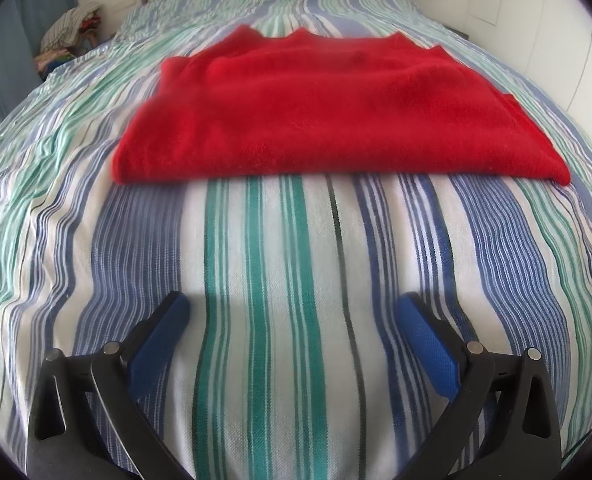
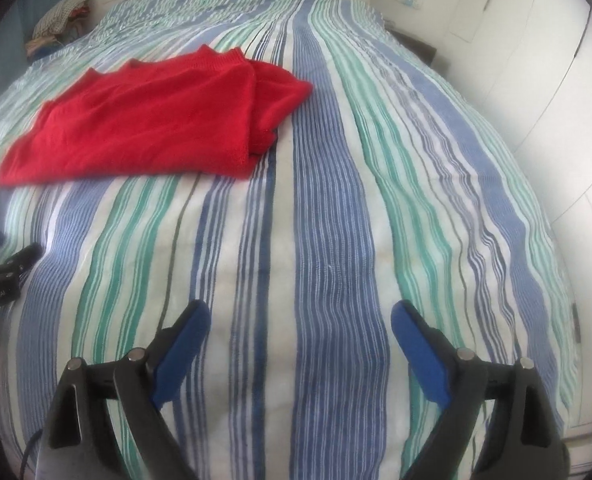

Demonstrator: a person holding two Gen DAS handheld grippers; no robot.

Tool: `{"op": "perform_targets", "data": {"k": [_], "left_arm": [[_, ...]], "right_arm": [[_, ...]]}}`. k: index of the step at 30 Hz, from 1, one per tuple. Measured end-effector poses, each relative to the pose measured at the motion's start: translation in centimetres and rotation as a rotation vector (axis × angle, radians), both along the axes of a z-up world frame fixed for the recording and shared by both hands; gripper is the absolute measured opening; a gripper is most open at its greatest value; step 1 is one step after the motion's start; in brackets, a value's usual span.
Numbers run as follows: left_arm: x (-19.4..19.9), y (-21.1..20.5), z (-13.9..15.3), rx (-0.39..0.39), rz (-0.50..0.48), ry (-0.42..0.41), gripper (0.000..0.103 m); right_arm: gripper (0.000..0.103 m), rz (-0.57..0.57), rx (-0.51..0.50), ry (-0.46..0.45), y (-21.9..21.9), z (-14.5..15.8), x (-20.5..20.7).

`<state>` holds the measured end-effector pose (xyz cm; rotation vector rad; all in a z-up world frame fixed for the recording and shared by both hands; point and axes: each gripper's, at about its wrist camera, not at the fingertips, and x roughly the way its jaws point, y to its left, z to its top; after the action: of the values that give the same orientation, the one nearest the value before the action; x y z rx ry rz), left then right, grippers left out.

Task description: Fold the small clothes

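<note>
Striped bedspread (image 1: pixel 279 264) fills both views; a pile of clothes (image 1: pixel 69 32) sits beside the bed at 10 o'clock in the left-wrist view. The red garment (image 1: pixel 328 120) lies flat on the spread, already folded into layers, at 12 o'clock from your left gripper (image 1: pixel 293 312) and at 10 o'clock from your right gripper (image 2: pixel 300 320). Both tongs stand wide apart over bare cloth, holding nothing and well short of the garment. A fold appears just completed. Judged next: reach forward to a garment edge, close on all its layers, and carry it across evenly.
</note>
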<state>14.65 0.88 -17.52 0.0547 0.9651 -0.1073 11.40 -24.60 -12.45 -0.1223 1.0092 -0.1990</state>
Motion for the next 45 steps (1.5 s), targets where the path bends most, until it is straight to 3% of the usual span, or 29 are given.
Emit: {"op": "perform_targets", "data": {"k": [15, 25, 28, 31, 34, 36, 41, 43, 45], "left_arm": [[0.0, 0.0, 0.0, 0.000, 0.000, 0.001, 0.102], [0.1, -0.1, -0.1, 0.001, 0.000, 0.002, 0.102], [0.5, 0.1, 0.5, -0.005, -0.013, 0.056, 0.102], [1.4, 1.4, 2.3, -0.058, -0.065, 0.159, 0.101], [1.9, 4.4, 5.0, -0.101, -0.040, 0.122, 0.101], [2.2, 6.5, 6.7, -0.102, 0.004, 0.069, 0.101], [2.2, 11.3, 7.1, -0.149, 0.146, -0.048, 0.101], [1.6, 12.3, 5.8, -0.156, 0.182, -0.071, 0.101], [1.2, 13.0, 4.3, -0.155, 0.199, -0.057, 0.101]], "right_arm": [[0.091, 0.007, -0.140, -0.014, 1.5, 3.3, -0.8], [0.091, 0.007, -0.193, -0.026, 1.8, 3.7, -0.6], [0.091, 0.007, -0.184, -0.019, 1.7, 3.3, -0.5], [0.091, 0.033, -0.059, -0.023, 1.1, 3.0, -0.3], [0.091, 0.106, 0.254, -0.003, -0.6, 3.0, 1.5], [0.091, 0.122, 0.379, -0.035, -1.8, 3.4, 3.5], [0.091, 0.056, 0.504, -0.136, -5.5, 3.7, 11.2], [0.090, 0.004, 0.534, -0.118, -6.6, 2.3, 14.4], [0.082, -0.037, 0.554, -0.084, -7.0, 0.7, 16.9]]}}
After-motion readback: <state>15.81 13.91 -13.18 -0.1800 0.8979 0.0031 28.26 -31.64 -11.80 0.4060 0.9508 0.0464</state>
